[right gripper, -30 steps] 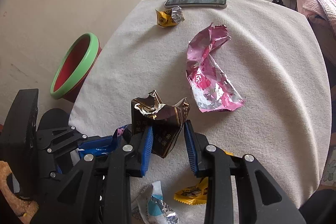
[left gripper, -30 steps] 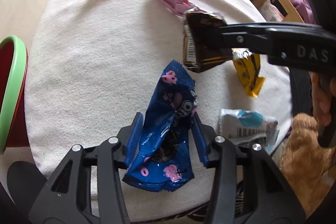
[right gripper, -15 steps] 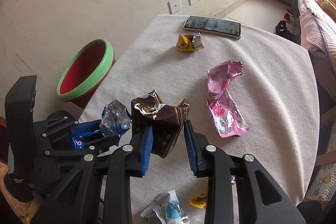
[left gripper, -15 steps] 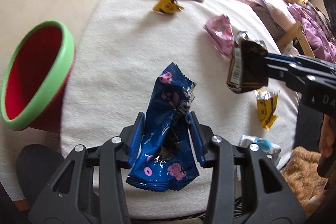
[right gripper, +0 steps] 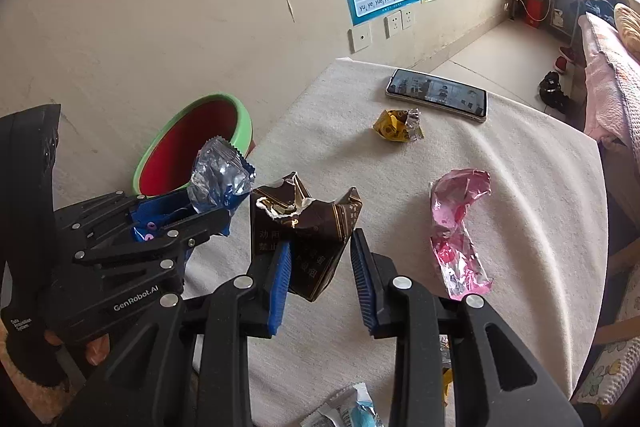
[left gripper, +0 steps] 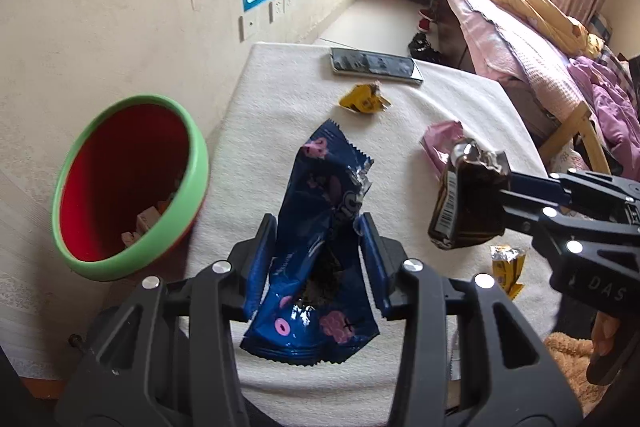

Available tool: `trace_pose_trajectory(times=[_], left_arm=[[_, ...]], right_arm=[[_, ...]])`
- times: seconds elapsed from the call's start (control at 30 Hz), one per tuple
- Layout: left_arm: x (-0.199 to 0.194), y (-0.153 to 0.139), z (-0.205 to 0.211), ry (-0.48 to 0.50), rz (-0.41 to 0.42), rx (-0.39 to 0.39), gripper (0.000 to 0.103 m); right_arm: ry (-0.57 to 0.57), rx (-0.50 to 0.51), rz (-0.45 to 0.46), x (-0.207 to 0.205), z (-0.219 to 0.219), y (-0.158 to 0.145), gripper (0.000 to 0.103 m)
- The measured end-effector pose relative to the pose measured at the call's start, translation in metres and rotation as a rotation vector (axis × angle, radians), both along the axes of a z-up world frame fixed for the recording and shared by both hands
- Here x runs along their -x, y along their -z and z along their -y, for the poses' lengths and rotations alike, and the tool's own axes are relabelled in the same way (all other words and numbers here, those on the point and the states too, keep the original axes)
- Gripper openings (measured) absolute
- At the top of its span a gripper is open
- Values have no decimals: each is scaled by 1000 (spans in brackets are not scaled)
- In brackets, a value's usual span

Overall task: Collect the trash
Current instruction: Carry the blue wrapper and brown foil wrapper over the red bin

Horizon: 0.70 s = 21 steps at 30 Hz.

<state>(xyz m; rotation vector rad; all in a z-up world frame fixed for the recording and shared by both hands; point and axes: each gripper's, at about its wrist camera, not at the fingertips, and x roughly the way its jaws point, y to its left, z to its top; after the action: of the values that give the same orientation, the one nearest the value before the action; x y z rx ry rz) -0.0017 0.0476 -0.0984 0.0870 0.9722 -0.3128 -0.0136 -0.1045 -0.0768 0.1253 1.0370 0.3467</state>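
While your left gripper point(left gripper: 318, 263) stays clamped on the crinkled blue foil biscuit wrapper point(left gripper: 320, 259), you hold it clear of the cloth-covered table point(left gripper: 280, 115), red bin with green rim point(left gripper: 132, 183) near left.

Right view: right gripper point(right gripper: 320, 267) pinches the torn brown carton point(right gripper: 308, 231) likewise; pink foil wrapper point(right gripper: 458, 227) lies right, uncollected.
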Motion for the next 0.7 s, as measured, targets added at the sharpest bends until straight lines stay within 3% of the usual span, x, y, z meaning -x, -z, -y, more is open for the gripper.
trace_pose_trajectory(times=[0.7], left_arm=[[-10, -33, -56, -169, 101, -7, 41]], right_arm=[[-84, 50, 95, -9, -47, -37, 29]])
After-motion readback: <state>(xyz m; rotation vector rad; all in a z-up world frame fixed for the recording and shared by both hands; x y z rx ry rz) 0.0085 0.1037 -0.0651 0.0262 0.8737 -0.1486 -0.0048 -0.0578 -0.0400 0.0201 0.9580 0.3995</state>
